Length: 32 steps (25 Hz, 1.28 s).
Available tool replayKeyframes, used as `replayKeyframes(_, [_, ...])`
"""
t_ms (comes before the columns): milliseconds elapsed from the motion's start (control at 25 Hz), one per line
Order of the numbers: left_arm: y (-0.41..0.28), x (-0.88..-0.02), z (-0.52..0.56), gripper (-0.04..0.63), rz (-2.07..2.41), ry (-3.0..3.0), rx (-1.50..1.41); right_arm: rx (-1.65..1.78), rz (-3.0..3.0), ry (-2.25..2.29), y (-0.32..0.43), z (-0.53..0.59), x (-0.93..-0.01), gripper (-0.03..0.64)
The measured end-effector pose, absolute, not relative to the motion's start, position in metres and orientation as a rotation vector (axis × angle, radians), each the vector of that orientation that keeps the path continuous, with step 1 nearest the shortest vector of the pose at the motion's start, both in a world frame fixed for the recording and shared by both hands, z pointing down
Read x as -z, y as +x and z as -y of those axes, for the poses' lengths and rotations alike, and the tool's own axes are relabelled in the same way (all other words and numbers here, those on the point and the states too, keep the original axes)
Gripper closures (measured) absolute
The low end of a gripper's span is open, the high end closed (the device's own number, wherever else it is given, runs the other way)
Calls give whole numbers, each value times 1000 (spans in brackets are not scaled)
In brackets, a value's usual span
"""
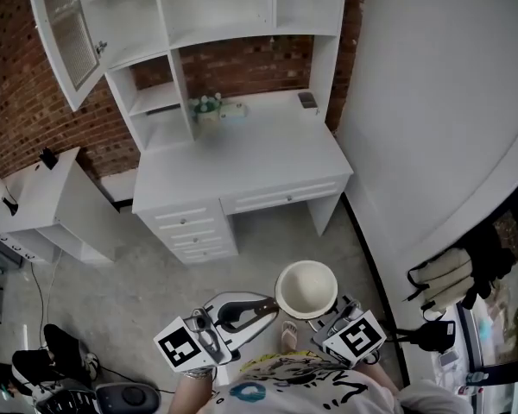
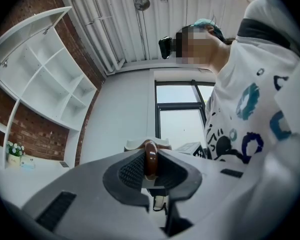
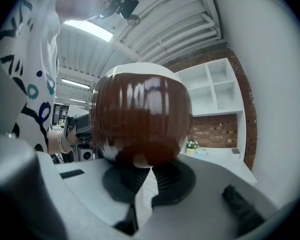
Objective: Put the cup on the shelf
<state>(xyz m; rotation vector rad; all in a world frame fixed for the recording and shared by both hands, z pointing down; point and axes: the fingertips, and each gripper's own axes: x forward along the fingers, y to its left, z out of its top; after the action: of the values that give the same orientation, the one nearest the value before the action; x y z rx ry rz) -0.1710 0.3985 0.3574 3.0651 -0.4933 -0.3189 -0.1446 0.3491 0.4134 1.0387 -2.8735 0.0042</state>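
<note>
The cup (image 1: pixel 306 289), cream inside and glossy brown outside, hangs upright low in the head view between both grippers. My left gripper (image 1: pixel 252 310) is shut on its brown handle (image 2: pixel 150 158), which stands pinched between the ribbed pads (image 2: pixel 132 170). From the other side my right gripper (image 1: pixel 331 316) is shut on the cup's foot. In the right gripper view the round brown cup (image 3: pixel 140 119) fills the middle above my right gripper (image 3: pixel 142 168). The white shelf unit (image 1: pixel 198 24) stands far ahead over a white desk (image 1: pixel 259 158).
A small potted plant (image 1: pixel 207 106) and a dark object (image 1: pixel 307 99) sit at the back of the desk. The shelf's cabinet door (image 1: pixel 65 33) hangs open at left. A low white side table (image 1: pixel 43 201) is left; a white curved wall (image 1: pixel 440 102) right. Grey floor lies between me and the desk.
</note>
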Motion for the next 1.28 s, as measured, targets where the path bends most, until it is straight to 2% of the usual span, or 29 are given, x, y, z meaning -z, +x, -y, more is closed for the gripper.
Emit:
replayKeyframes(920, [-81,-355,-295,538,467,3063,336,-14,2888,1090,-54,-246,-410,589])
replayKeyframes(1280, [-69,-361,-272,538,473,3043,320,-34,2883,1089,-42,-224,-416,589])
